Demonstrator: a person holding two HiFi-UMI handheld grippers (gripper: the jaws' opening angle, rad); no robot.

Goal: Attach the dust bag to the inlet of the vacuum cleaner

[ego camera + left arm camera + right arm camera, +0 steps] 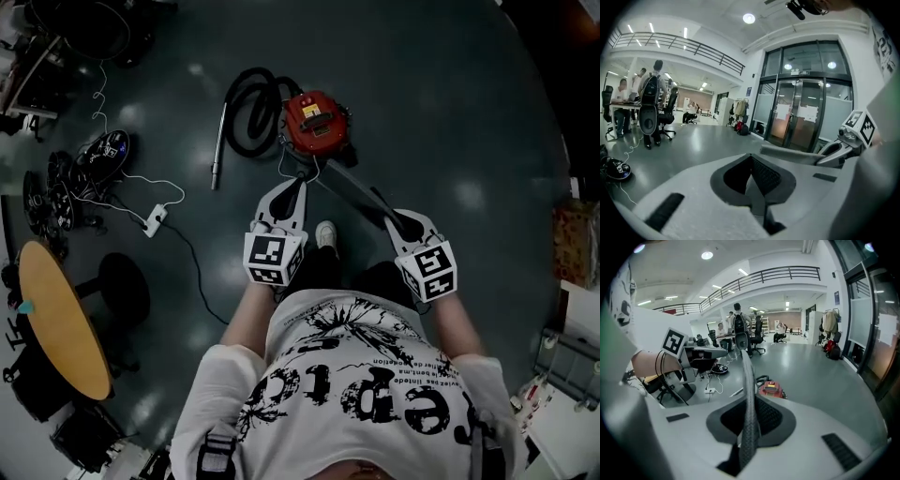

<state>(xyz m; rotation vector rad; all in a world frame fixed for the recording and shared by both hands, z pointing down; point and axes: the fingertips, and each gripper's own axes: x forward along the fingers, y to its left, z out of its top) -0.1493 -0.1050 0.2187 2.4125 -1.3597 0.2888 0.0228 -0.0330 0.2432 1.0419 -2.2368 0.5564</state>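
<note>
The red vacuum cleaner [314,122] sits on the grey floor ahead of me, its black hose [248,105] coiled at its left; it also shows small in the right gripper view [769,389]. My right gripper [403,223] is shut on the grey dust bag [352,192], a flat piece that reaches toward the vacuum. In the right gripper view the dust bag [747,394] stands edge-on between the jaws of the right gripper [750,425]. My left gripper [296,185] is shut with nothing in it, just short of the vacuum; in its own view the left gripper [758,186] holds nothing.
A metal wand [217,150] lies left of the hose. A white power strip [155,220] and its cables trail across the floor on the left. Further left stand a round wooden table [56,319] and a black stool base [122,286]. Glass doors [801,117] rise behind.
</note>
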